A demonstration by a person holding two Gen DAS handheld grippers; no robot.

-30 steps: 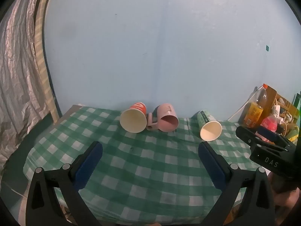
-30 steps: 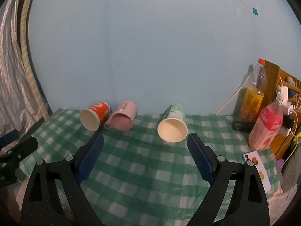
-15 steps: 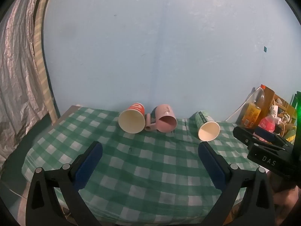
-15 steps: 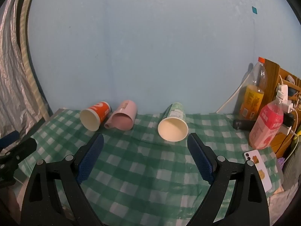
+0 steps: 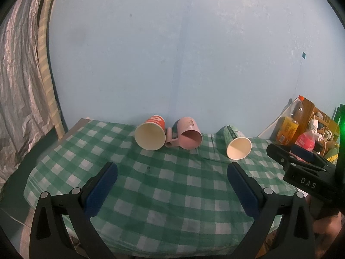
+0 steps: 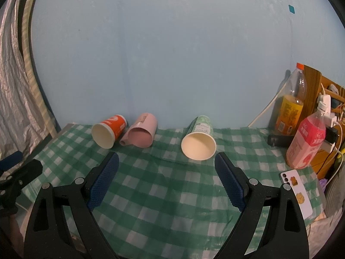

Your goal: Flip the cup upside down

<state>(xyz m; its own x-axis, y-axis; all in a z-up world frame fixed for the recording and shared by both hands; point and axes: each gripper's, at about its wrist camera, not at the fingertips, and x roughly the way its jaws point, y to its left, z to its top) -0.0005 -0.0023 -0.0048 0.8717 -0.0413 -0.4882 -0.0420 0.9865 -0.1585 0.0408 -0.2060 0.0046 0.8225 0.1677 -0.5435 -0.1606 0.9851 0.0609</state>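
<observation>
Three cups lie on their sides at the back of a green checked tablecloth (image 5: 172, 185), mouths toward me: an orange paper cup (image 5: 151, 132), a pink mug (image 5: 188, 133) touching it, and a green paper cup (image 5: 237, 145) apart to the right. They also show in the right wrist view: orange cup (image 6: 107, 132), pink mug (image 6: 141, 133), green cup (image 6: 199, 139). My left gripper (image 5: 172, 170) is open and empty, short of the cups. My right gripper (image 6: 167, 161) is open and empty, its right fingertip just below the green cup.
Right of the cloth stand an orange-drink bottle (image 6: 290, 105), a pink bottle (image 6: 306, 138), a wooden rack with cables (image 6: 327, 108) and a phone (image 6: 298, 192). A blue wall is close behind the cups. A silver curtain (image 5: 19, 86) hangs at left.
The left gripper has pulled back slightly, so the cups look a little smaller and farther. The right gripper has barely moved. Both stay open.
</observation>
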